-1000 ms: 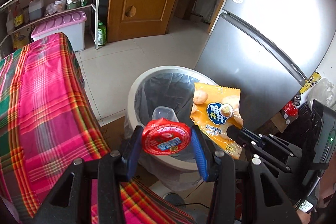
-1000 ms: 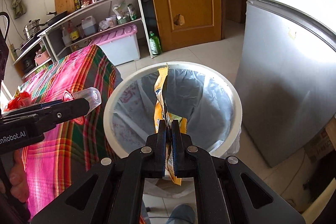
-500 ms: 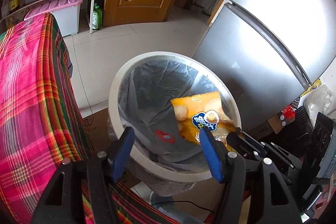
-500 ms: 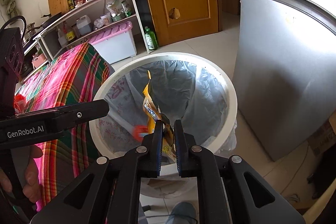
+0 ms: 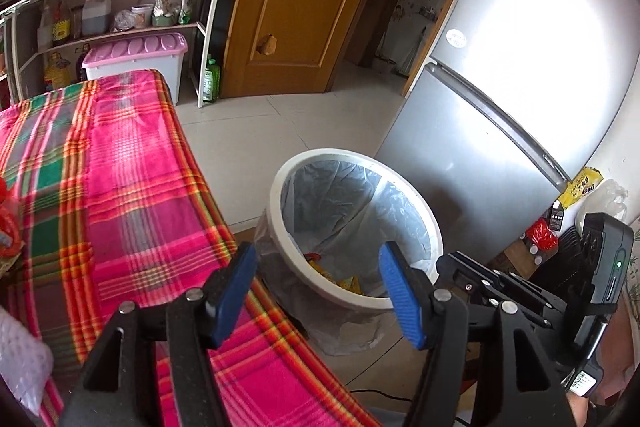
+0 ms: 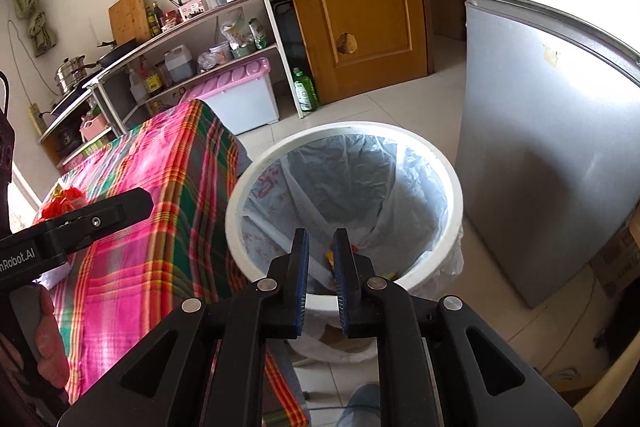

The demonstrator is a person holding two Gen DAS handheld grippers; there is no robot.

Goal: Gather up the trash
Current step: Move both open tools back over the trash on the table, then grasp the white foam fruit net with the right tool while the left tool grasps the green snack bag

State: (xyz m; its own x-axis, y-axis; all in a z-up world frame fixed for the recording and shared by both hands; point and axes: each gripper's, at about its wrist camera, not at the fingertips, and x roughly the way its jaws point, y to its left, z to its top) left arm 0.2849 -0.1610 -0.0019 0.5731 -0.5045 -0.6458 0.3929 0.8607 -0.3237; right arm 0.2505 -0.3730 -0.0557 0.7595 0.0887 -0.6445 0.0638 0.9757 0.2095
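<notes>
Hand point(image 6: 48, 343) visible from right wrist only.

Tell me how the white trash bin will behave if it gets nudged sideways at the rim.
The white trash bin is probably light, holding only a few wrappers, so it would likely slide on the tiled floor. Its loose liner bag looks floppy and may shift.

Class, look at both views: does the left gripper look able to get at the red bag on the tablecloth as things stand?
Probably yes. The left gripper is empty, its fingers closing slightly, and the red bag lies uncovered on the tablecloth on its own side.
</notes>
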